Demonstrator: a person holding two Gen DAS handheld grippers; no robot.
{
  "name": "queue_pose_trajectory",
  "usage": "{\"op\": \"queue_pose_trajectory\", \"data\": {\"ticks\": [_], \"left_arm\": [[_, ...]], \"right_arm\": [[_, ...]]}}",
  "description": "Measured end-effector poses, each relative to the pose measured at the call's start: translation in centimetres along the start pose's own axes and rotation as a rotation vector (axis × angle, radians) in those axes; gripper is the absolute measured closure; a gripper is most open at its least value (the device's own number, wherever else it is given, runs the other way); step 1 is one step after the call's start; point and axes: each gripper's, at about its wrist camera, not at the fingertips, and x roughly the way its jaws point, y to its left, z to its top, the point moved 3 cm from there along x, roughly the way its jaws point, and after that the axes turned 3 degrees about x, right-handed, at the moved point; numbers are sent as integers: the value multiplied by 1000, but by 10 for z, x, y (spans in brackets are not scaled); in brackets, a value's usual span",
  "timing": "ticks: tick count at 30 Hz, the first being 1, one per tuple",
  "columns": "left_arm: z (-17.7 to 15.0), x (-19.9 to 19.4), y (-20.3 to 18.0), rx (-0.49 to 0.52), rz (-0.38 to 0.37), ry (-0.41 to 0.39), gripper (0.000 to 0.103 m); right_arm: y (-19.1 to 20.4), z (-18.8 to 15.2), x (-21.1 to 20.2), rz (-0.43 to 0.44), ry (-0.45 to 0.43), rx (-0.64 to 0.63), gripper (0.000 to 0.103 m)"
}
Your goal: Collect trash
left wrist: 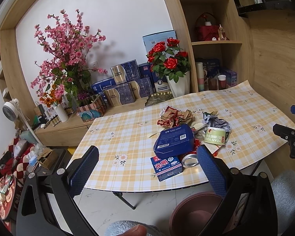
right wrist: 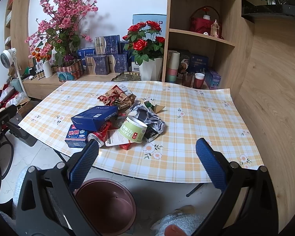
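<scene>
A heap of trash lies on the checked table point(left wrist: 123, 135) point(right wrist: 196, 122): a blue coffee box point(left wrist: 174, 140) point(right wrist: 94, 118), a small blue milk carton point(left wrist: 166, 168) point(right wrist: 75, 135), a red can point(left wrist: 189, 160) point(right wrist: 97, 135), a green yoghurt tub point(left wrist: 215, 135) point(right wrist: 133, 129), crumpled brown-red paper point(left wrist: 176, 117) point(right wrist: 117, 97) and grey wrapper point(left wrist: 218, 121) point(right wrist: 149, 119). A dark red bin point(left wrist: 194, 214) point(right wrist: 106, 204) stands on the floor below the table's near edge. My left gripper point(left wrist: 147, 167) is open, short of the heap. My right gripper point(right wrist: 147, 157) is open over the near edge.
A wooden sideboard point(left wrist: 68, 125) behind the table carries flower vases point(left wrist: 180, 84) point(right wrist: 150, 68), blue gift boxes point(right wrist: 106, 59) and a white fan point(left wrist: 11, 108). Shelves point(right wrist: 202, 37) rise at the back right. A wooden wall point(right wrist: 275, 98) closes the right side. Clutter point(left wrist: 19, 157) lies on the floor at left.
</scene>
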Motion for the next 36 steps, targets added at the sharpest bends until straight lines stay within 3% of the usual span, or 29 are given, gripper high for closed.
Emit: {"op": "queue_pose_trajectory", "data": {"ticks": [36], "left_arm": [[0, -1, 3, -2, 1, -6, 5]], "right_arm": [[0, 0, 1, -9, -4, 3, 6]]}}
